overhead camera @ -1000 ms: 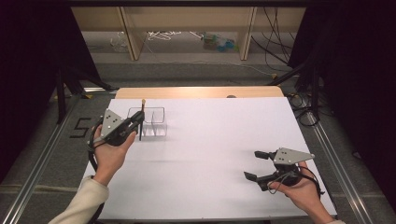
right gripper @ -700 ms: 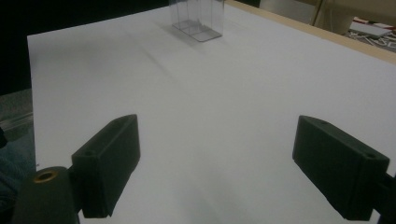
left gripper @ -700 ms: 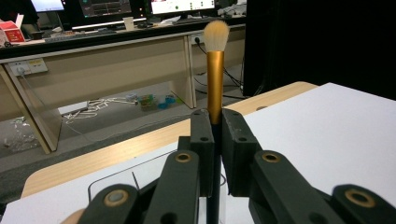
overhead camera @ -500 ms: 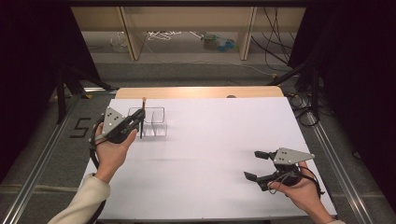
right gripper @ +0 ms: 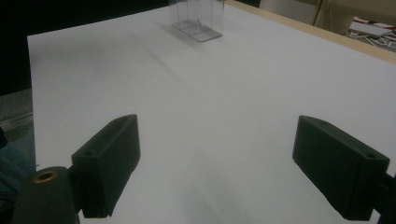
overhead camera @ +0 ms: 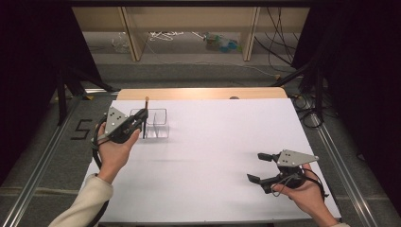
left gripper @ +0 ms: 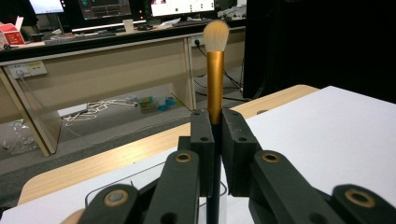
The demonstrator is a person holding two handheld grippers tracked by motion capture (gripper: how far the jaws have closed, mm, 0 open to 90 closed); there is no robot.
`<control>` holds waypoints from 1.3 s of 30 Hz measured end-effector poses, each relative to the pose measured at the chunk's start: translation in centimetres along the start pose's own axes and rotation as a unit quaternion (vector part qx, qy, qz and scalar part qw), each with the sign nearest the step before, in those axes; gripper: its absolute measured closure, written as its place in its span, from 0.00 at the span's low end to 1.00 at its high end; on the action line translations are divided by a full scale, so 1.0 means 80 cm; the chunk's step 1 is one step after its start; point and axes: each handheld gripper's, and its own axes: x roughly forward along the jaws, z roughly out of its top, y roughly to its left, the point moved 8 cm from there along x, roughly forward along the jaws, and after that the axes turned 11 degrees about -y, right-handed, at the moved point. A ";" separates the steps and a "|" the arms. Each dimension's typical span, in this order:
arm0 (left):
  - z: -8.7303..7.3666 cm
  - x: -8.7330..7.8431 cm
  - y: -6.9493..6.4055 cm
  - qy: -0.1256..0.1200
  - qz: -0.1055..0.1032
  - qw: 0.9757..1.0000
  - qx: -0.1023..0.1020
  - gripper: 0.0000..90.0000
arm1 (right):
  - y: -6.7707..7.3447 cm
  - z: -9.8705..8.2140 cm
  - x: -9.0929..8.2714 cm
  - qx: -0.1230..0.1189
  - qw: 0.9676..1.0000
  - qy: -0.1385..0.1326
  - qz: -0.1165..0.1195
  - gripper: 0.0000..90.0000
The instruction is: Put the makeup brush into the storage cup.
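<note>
A makeup brush with a gold ferrule, pale bristles and a dark handle stands upright between the jaws of my left gripper, which is shut on it. From above, the brush sits over a clear plastic organizer at the table's far left, with my left gripper beside that box. My right gripper rests low near the front right, jaws wide open and empty. In the right gripper view the jaws frame bare white tabletop, with the clear organizer far ahead.
The white table top has a wooden strip along its far edge. Beyond it stand wooden shelf legs and loose cables on the floor. Metal rails run along both sides of the table.
</note>
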 end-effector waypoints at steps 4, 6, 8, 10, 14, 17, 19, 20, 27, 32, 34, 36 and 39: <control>0.000 0.001 0.000 0.000 -0.001 1.000 0.002 0.93 | 0.001 0.001 0.002 0.001 1.000 -0.007 0.004 0.18; 0.001 0.002 0.001 0.000 0.000 1.000 0.002 0.93 | 0.001 0.001 0.002 0.002 1.000 -0.007 0.004 0.18; 0.001 0.004 0.000 -0.001 -0.001 1.000 0.000 0.93 | 0.001 0.001 0.002 0.002 1.000 -0.008 0.004 0.18; 0.001 0.005 0.000 -0.001 0.000 1.000 0.000 0.93 | 0.000 0.000 0.000 0.000 1.000 0.000 0.001 0.18; 0.002 0.007 0.000 -0.002 0.000 1.000 0.000 0.93 | 0.000 0.000 0.000 0.000 1.000 0.000 0.001 0.18; 0.003 0.009 0.000 -0.004 0.000 1.000 -0.003 0.93 | 0.000 0.000 0.000 0.000 1.000 0.000 0.001 0.18; 0.004 0.009 0.001 -0.003 0.000 1.000 0.001 0.93 | 0.000 0.000 0.000 0.000 1.000 0.000 0.000 0.18; 0.004 0.010 0.001 -0.004 0.000 1.000 0.000 0.93 | 0.000 0.000 0.000 0.002 1.000 0.001 0.001 0.18; 0.006 0.013 0.003 -0.004 -0.001 1.000 0.001 0.93 | 0.000 0.000 0.000 0.000 1.000 0.000 0.000 0.18; 0.008 0.015 0.004 -0.006 0.001 1.000 0.000 0.93 | 0.000 0.000 0.000 0.000 1.000 0.000 0.000 0.18; 0.008 0.016 0.005 -0.008 0.000 1.000 0.002 0.93 | 0.000 0.000 0.000 0.000 1.000 0.000 0.000 0.18; 0.009 0.017 0.006 -0.008 -0.001 1.000 0.004 0.93 | 0.000 0.000 0.000 0.000 1.000 0.000 0.000 0.18; 0.010 0.019 0.006 -0.010 0.000 1.000 0.001 0.93 | 0.000 0.000 0.000 0.001 1.000 -0.001 0.000 0.18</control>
